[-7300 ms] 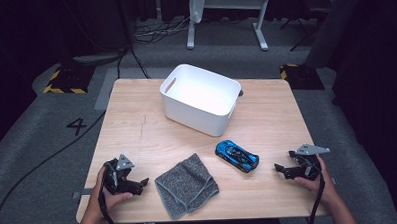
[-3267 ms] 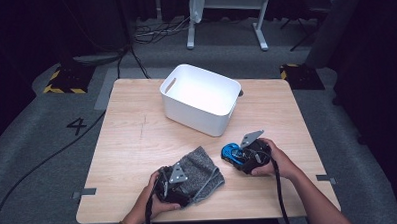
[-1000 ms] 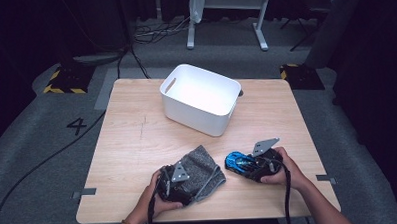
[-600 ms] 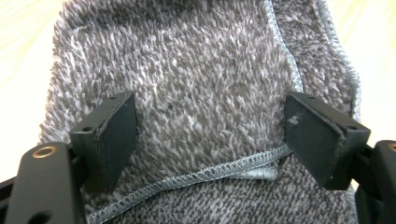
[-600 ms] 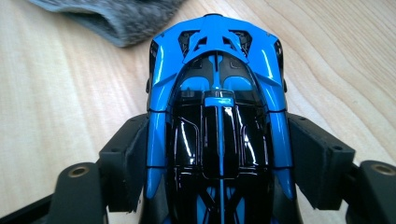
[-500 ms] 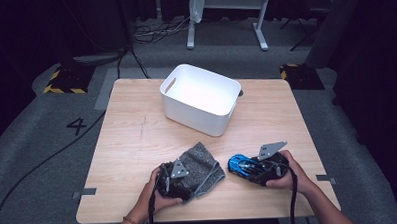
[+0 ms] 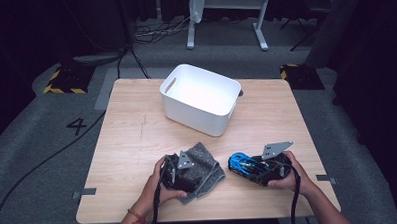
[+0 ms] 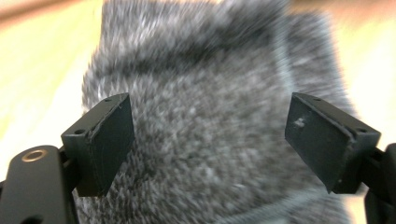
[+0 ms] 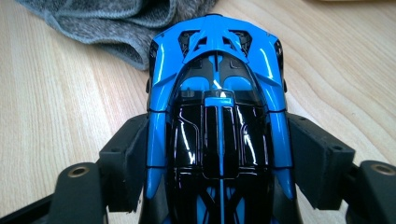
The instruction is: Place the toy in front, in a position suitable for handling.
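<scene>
On the near edge of the table (image 7: 137, 124), a blue toy car (image 7: 244, 165) is pinched by the right tongs (image 7: 261, 171), and a grey cloth (image 7: 203, 168) is met by the left tongs (image 7: 181, 172). The left tongs are spread wide, with the cloth between the two black jaws but not squeezed. The car sits just beside the cloth, and a white bin (image 7: 201, 99) stands farther back, well apart from both.

To do this step well, the car should probably be held by its middle, with both jaws flat on its sides, so it is not tipped when lifted. The cloth should be bunched deep between the jaws before they are closed, or only a thin fold may be caught and slip.

In the right gripper view, the jaws are seen pressed on both sides of the car, and a corner of the cloth lies just past its far end. In the left gripper view, the open gap is shown clearly. The bin and the two hands are seen from the high view.
</scene>
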Available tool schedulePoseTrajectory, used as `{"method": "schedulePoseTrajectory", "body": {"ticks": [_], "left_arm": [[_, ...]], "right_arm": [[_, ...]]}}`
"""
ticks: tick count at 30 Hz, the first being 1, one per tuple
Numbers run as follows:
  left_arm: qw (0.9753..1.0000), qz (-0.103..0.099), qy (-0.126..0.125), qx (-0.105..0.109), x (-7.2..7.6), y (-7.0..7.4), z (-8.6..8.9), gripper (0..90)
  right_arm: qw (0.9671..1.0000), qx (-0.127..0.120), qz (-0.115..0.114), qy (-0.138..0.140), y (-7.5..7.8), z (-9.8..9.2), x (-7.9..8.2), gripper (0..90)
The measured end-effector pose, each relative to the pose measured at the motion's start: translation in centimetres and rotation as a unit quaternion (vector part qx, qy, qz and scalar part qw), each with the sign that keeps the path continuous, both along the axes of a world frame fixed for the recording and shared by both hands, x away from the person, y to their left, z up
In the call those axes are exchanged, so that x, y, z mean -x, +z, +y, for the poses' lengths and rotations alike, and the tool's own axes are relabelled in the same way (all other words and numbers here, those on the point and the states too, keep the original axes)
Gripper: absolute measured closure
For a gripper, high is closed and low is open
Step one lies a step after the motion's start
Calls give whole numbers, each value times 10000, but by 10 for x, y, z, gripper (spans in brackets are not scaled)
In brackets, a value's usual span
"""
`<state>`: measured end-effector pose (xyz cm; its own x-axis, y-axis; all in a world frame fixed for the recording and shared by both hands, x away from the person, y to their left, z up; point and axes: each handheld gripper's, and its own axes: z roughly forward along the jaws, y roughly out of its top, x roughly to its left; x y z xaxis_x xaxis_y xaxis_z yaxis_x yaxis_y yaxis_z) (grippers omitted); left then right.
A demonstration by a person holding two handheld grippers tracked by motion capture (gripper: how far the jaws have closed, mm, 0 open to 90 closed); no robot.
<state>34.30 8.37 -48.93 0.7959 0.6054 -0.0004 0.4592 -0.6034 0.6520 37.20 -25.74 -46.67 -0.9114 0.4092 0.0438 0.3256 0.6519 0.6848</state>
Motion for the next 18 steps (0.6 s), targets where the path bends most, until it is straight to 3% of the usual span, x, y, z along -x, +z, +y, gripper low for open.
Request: {"method": "schedulePoseTrajectory", "body": {"ticks": [1, 4, 10, 11, 12, 13, 15, 16, 18], "left_arm": [[9999, 40, 24, -104, -1, -2, -2, 156], [9999, 57, 19, -150, -3, -3, -3, 146], [9997, 201, -35, -99, -5, -4, -1, 185], [9998, 178, -97, -93, -5, -3, 0, 230], [9997, 171, -125, -73, -4, -2, 2, 461], [9998, 135, -169, -44, -4, -1, 4, 461], [9999, 35, -158, -15, -3, -1, 7, 685], [9998, -25, -184, -46, -4, -1, 8, 685], [9997, -100, -223, -75, -4, -1, 8, 767]], "right_arm": [[10000, -32, 7, 9, 0, 0, 0, 287], [9999, -109, -31, 35, 1, 0, 1, 287], [9998, -132, -114, 75, 2, 2, 3, 287], [9998, -123, -112, 91, 2, 3, 3, 287], [9998, -58, -119, 135, 1, 6, 4, 287], [9998, -58, -119, 135, 1, 6, 4, 287], [9997, 47, -96, 234, -3, 12, 5, 287], [9997, 47, -96, 234, -3, 12, 5, 287], [9993, 176, -86, 326, -8, 18, 6, 287]]}}
